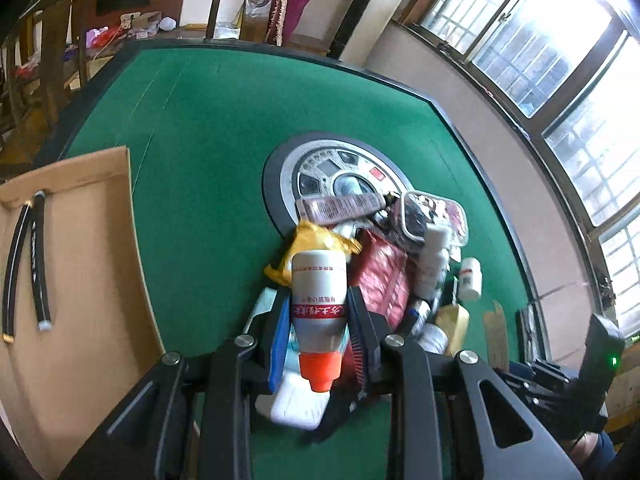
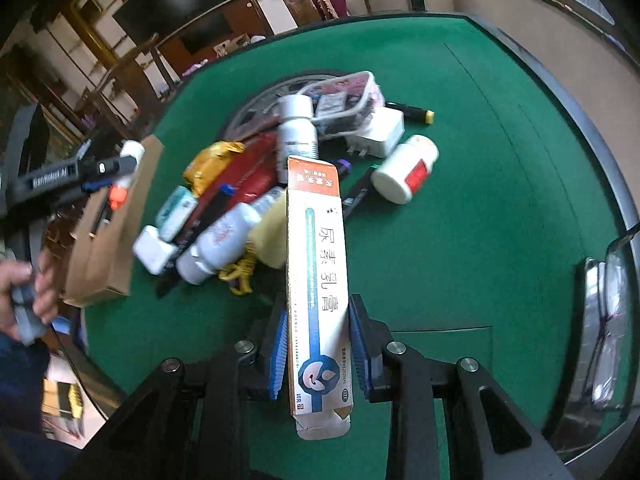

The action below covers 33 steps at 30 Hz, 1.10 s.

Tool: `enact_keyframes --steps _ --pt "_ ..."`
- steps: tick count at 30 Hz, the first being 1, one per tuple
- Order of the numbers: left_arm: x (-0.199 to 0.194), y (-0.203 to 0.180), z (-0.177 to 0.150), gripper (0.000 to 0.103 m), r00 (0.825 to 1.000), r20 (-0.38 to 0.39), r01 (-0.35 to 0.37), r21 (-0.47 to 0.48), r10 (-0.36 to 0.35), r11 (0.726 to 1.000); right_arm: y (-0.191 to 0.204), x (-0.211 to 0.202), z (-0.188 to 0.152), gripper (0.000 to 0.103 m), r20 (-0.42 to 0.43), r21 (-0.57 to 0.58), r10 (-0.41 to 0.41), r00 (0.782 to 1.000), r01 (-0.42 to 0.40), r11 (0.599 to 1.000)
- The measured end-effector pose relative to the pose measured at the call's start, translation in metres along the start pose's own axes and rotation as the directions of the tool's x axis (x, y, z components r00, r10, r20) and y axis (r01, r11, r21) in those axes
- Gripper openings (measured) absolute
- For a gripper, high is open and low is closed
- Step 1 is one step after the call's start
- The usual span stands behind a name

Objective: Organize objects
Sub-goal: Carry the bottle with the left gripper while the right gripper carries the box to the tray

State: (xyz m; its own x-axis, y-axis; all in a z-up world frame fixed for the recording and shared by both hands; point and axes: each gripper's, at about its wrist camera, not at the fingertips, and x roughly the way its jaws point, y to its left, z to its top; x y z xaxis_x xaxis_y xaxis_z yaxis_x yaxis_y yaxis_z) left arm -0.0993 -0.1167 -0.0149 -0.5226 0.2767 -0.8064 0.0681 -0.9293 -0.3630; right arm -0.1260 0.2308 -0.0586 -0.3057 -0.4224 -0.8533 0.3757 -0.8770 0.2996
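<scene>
While the left gripper (image 1: 318, 332) is clamped on a white bottle with an orange cap (image 1: 319, 312), cap end toward the camera and its blue-padded fingers (image 1: 280, 340) pressed against both sides, the right gripper (image 2: 319, 344) is closed the same way on a long white-and-orange ointment box (image 2: 318, 280) — held lengthwise, its open end flap nearest the lens. Both items are lifted above the green felt table (image 2: 480, 160). Just beyond the box lies a heap of small goods: a white squeeze bottle (image 2: 218, 246), a yellow cord (image 2: 240, 276), a red packet (image 2: 240, 184), a gold foil pouch (image 2: 210, 166) and a tall white spray can (image 2: 298, 128). Off to the right of the heap a white pill jar with a red label (image 2: 406, 170) lies on its side, apart from the rest. Farther back sit a white charger plug (image 2: 380, 132) and a clear zip pouch (image 2: 348, 96), overlapping the round centre panel (image 1: 320, 168) of the table. On the left, an open cardboard box (image 1: 76, 248) holds black tubes (image 1: 38, 256).
</scene>
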Motion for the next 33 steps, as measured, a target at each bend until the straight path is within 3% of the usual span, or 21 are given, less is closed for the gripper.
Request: enact_keyframes --steps 12,33 --pt "-0.052 0.035 -0.019 0.026 0.997 0.072 -0.006 -0.048 0.009 0.999 0.088 0.002 0.024 0.031 0.006 -0.097 0.089 0.996 -0.088 0.991" --pt "-0.107 0.115 -0.036 0.026 0.96 0.171 -0.211 -0.07 0.22 0.975 0.242 0.056 0.053 0.031 -0.069 -0.276 0.206 0.976 -0.217 0.936"
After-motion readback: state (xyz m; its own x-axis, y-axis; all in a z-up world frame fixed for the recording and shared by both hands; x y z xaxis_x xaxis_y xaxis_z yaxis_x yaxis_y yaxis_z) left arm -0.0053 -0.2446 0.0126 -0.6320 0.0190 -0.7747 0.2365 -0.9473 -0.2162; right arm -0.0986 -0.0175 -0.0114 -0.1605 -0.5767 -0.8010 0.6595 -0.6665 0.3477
